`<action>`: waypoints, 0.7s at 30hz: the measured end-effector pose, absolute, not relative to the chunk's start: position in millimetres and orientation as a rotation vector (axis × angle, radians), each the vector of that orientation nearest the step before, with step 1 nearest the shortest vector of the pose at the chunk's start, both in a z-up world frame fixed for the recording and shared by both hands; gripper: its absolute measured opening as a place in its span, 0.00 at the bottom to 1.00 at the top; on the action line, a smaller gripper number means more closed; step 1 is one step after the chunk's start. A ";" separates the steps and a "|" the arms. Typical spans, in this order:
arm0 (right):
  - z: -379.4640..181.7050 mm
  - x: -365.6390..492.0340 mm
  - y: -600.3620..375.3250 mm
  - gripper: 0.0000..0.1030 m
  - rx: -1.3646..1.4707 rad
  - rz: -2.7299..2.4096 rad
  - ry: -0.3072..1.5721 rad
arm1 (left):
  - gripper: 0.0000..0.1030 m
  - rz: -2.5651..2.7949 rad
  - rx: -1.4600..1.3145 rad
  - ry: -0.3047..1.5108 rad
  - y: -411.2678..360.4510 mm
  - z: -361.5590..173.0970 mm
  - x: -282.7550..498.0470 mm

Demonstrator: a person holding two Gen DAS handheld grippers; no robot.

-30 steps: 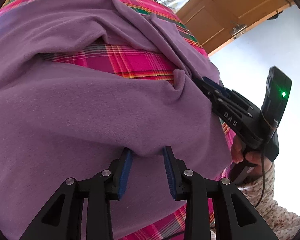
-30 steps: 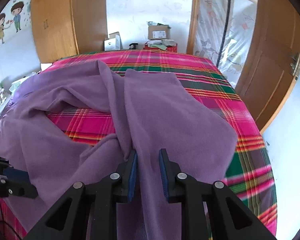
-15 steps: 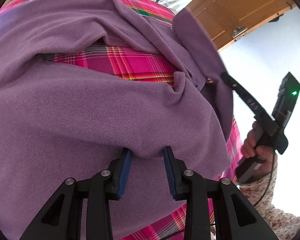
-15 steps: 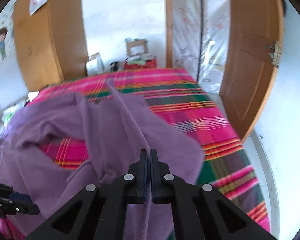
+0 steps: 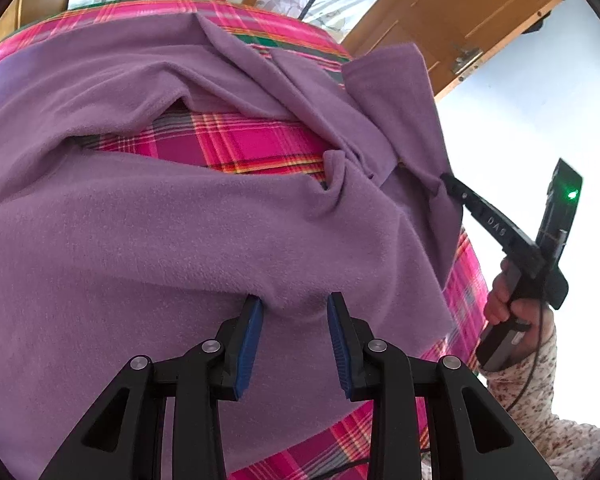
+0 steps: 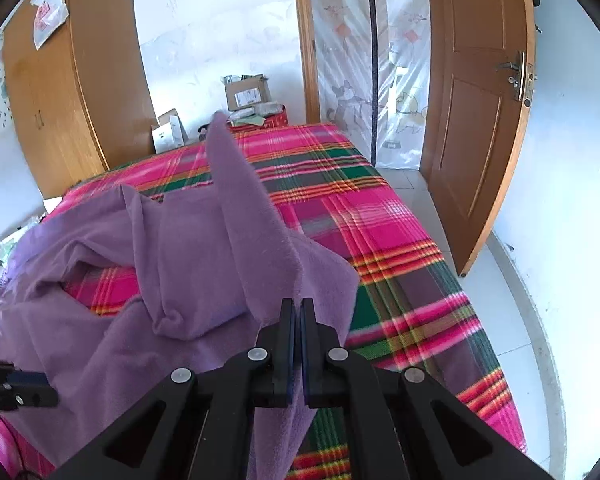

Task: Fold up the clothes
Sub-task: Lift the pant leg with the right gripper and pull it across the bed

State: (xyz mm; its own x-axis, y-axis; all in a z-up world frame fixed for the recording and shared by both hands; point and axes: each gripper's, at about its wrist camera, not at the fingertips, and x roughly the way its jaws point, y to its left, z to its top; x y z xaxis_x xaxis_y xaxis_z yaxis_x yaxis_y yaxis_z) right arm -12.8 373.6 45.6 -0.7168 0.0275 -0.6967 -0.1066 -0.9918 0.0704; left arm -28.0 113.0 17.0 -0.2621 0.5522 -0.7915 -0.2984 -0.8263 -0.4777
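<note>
A purple fleece garment (image 5: pixel 180 232) lies rumpled on a bed with a pink plaid cover (image 5: pixel 244 144). My left gripper (image 5: pixel 295 304) is open, its blue pads on either side of a raised fold at the garment's near edge. My right gripper (image 6: pixel 297 308) is shut on a fold of the same purple fleece garment (image 6: pixel 236 216) and holds it lifted above the bed, so the cloth rises in a peak. The right gripper also shows in the left wrist view (image 5: pixel 448 182), at the garment's right side.
The plaid bed cover (image 6: pixel 380 240) is bare on the right half. Cardboard boxes (image 6: pixel 246 92) stand past the bed's far end. A wooden wardrobe (image 6: pixel 60 92) is at the left and an open wooden door (image 6: pixel 480 120) at the right, with white floor beside the bed.
My right gripper closed on the fleece fold and lifted it up and back, pulling the cloth into a peak. My left gripper stayed open at the near edge.
</note>
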 end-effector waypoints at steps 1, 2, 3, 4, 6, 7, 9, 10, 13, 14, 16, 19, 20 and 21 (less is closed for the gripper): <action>44.6 -10.7 377.2 0.02 -1.152 2.830 0.171 | 0.32 2.116 -1.462 -0.319 112.0 17.0 -27.6; 43.6 -8.4 381.2 0.02 -1.154 2.819 0.182 | 0.32 2.115 -1.463 -0.317 109.6 15.1 -26.9; 42.6 -6.2 385.1 0.02 -1.156 2.808 0.193 | 0.32 2.112 -1.474 -0.309 109.6 12.6 -29.3; 41.8 -4.5 388.5 0.02 -1.157 2.798 0.202 | 0.32 2.106 -1.481 -0.308 101.9 6.4 -32.6; 39.3 -1.4 394.5 0.02 -1.167 2.786 0.223 | 0.32 2.096 -1.493 -0.296 103.4 1.9 -34.9; 38.2 -1.6 396.5 0.02 -1.169 2.780 0.224 | 0.32 2.094 -1.496 -0.288 103.7 1.1 -35.1; 37.0 -1.8 401.9 0.02 -1.172 2.775 0.238 | 0.32 2.090 -1.501 -0.273 104.4 -0.3 -35.7; 36.9 -2.3 404.9 0.03 -1.182 2.785 0.260 | 0.32 2.098 -1.494 -0.266 104.9 1.1 -36.3; 39.1 -3.8 415.0 0.11 -1.196 2.816 0.335 | 0.32 2.110 -1.482 -0.245 111.2 5.2 -41.3; 42.3 -3.5 418.9 0.15 -1.178 2.825 0.352 | 0.33 2.113 -1.480 -0.243 109.5 6.5 -37.4; 48.5 -4.0 426.6 0.36 -1.144 2.864 0.415 | 0.43 2.105 -1.471 -0.253 111.2 8.1 -31.0; 50.7 -13.0 436.4 0.45 -1.134 2.920 0.532 | 0.50 2.085 -1.450 -0.262 121.4 9.5 -25.5; 48.6 -18.4 437.1 0.46 -1.153 2.914 0.541 | 0.50 2.085 -1.443 -0.250 125.0 10.1 -25.0; 46.2 -23.5 437.5 0.47 -1.172 2.901 0.544 | 0.50 2.080 -1.445 -0.247 131.3 8.7 -25.7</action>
State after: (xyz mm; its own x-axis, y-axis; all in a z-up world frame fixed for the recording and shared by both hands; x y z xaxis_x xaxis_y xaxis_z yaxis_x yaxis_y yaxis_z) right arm -23.5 437.5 46.2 -0.7269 -0.1578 -0.6683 -0.0950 -0.9408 0.3254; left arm -25.7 131.3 8.7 -0.2381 0.5599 -0.7936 -0.3587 -0.8100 -0.4639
